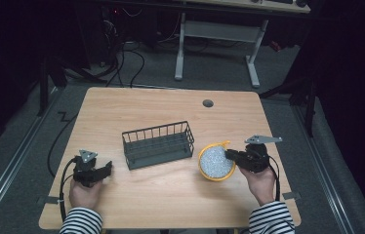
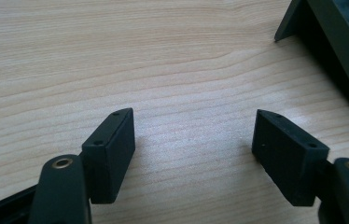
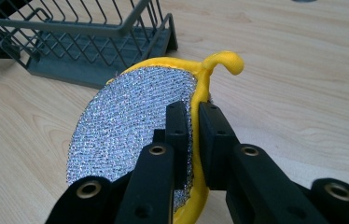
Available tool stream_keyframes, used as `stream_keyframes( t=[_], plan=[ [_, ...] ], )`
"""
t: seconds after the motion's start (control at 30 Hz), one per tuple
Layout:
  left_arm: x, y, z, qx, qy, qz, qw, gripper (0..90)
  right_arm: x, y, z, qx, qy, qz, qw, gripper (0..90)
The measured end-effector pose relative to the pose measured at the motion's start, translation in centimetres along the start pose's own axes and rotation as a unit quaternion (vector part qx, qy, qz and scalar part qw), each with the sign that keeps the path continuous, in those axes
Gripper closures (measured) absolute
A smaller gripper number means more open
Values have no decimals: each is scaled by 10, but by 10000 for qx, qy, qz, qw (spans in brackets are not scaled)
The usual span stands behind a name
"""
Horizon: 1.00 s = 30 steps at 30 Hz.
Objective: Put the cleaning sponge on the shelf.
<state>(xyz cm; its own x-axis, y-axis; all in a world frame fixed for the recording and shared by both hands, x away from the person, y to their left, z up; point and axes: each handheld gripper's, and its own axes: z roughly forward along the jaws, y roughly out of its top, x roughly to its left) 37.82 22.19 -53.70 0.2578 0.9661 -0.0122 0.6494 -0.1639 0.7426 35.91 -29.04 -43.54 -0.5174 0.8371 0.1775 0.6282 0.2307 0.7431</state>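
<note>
A round pad (image 1: 215, 161) with a silver glittery face, a yellow rim and a yellow loop is lifted a little off the wooden table (image 1: 171, 109) at the right. My right gripper (image 1: 230, 155) is shut on its edge; in the right gripper view the two jaws pinch the yellow rim of the pad (image 3: 130, 116), one on each side. My left gripper (image 1: 106, 169) rests low over the table at the front left, open, and in the left gripper view its pads (image 2: 112, 149) stand wide apart over bare wood.
A dark grey wire basket (image 1: 157, 144) stands at the table's middle, between the two hands; its corner (image 2: 331, 42) lies just right of the left gripper. A round cable hole (image 1: 208, 103) sits near the far edge. Another desk's legs stand beyond the table.
</note>
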Motion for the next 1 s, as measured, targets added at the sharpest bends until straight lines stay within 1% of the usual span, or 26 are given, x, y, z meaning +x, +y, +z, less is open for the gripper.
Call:
stream_keyframes(
  t=[0.27,0.47,0.57,0.8,1.0],
  plan=[
    [0,0,0,0,0,0,10000,306,3,15,-8,-127,80,-111,9998,831],
    [0,0,0,1,-1,1,10000,306,5,28,-13,-196,90,-169,9996,831],
    [0,0,0,1,-1,1,10000,306,7,35,-15,-217,76,-239,9995,831],
    [0,0,0,1,-1,0,10000,306,13,56,-18,-293,99,-445,9985,831],
    [0,0,0,-1,-2,-2,10000,306,19,75,-16,-372,164,-554,9976,831]
  ],
)
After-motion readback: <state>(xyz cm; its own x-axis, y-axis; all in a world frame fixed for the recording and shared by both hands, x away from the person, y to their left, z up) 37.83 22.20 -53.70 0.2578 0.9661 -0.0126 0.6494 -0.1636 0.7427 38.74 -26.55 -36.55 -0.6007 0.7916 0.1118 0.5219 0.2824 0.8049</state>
